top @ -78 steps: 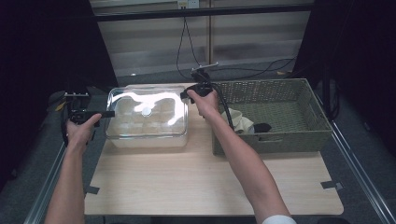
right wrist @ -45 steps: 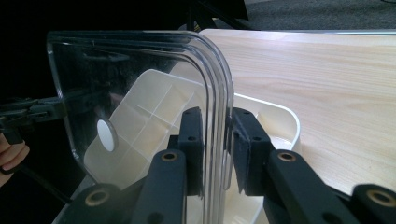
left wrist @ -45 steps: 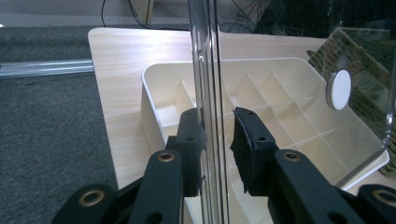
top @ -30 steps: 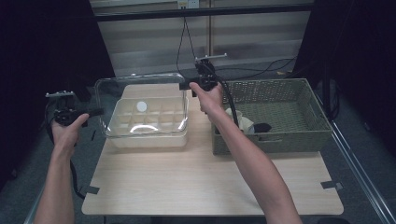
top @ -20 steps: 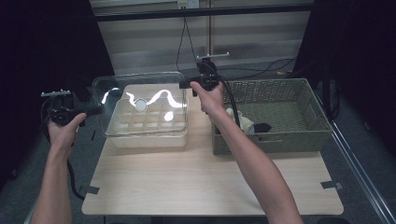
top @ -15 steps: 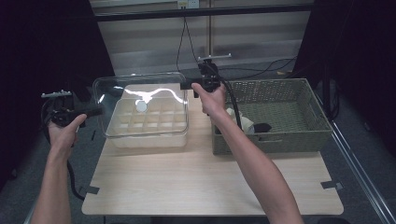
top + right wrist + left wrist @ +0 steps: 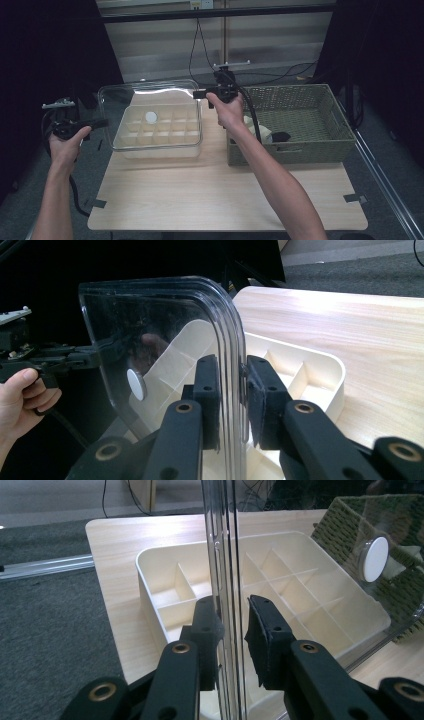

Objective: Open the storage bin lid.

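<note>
A clear plastic lid (image 7: 165, 97) with a white round knob (image 7: 150, 117) hangs tilted just above a cream compartment box (image 7: 160, 152) on the table. My left gripper (image 7: 102, 122) is shut on the lid's left rim, and my right gripper (image 7: 197, 93) is shut on its right rim. In the left gripper view the jaws (image 7: 231, 630) pinch the lid's edge (image 7: 227, 545), with the box (image 7: 170, 587) below and the knob (image 7: 375, 559) at right. In the right gripper view the jaws (image 7: 232, 390) clamp the lid's rounded corner (image 7: 165, 325) over the box (image 7: 310, 375).
A green wicker basket (image 7: 300, 95) stands right of the box, touching it, with a white item (image 7: 262, 134) and a black item (image 7: 281, 136) inside. Bare wooden table (image 7: 225, 195) lies in front. Cables hang at the back.
The lid has come up off the box and tilted. My left gripper moved out to the left with it, and my right gripper rose toward the back.
</note>
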A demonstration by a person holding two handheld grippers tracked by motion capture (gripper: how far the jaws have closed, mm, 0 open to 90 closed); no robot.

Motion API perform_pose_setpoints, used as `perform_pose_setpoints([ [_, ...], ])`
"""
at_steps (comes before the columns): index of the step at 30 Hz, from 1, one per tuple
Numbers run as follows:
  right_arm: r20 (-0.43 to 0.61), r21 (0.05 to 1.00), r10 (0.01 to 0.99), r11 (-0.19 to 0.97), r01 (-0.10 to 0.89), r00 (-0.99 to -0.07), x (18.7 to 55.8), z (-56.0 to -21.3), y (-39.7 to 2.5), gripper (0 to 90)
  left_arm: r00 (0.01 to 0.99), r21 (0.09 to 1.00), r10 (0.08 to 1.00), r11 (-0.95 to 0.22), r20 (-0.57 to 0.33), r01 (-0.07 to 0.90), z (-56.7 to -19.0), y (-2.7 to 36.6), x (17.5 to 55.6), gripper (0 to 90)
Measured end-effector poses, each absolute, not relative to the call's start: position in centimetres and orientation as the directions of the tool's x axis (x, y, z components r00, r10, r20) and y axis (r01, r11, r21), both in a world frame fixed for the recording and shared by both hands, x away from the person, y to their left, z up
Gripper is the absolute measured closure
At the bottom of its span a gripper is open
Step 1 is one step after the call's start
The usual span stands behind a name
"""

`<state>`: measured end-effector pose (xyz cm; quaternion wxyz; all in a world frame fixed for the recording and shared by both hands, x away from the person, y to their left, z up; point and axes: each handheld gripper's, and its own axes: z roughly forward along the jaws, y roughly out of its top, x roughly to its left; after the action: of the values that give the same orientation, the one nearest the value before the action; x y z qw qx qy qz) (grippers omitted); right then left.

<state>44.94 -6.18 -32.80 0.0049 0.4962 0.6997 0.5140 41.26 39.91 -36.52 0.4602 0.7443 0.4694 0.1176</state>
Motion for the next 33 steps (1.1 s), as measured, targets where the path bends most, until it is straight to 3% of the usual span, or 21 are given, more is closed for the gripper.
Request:
perform_pose_setpoints([
  [33,0.506,0.727,0.661,0.018,0.686,-0.554,39.9,-34.7,-6.3,76.9,0.552,0.79,0.809,-0.196,-0.204,0.58,-37.0,40.1,35.8,74.9],
])
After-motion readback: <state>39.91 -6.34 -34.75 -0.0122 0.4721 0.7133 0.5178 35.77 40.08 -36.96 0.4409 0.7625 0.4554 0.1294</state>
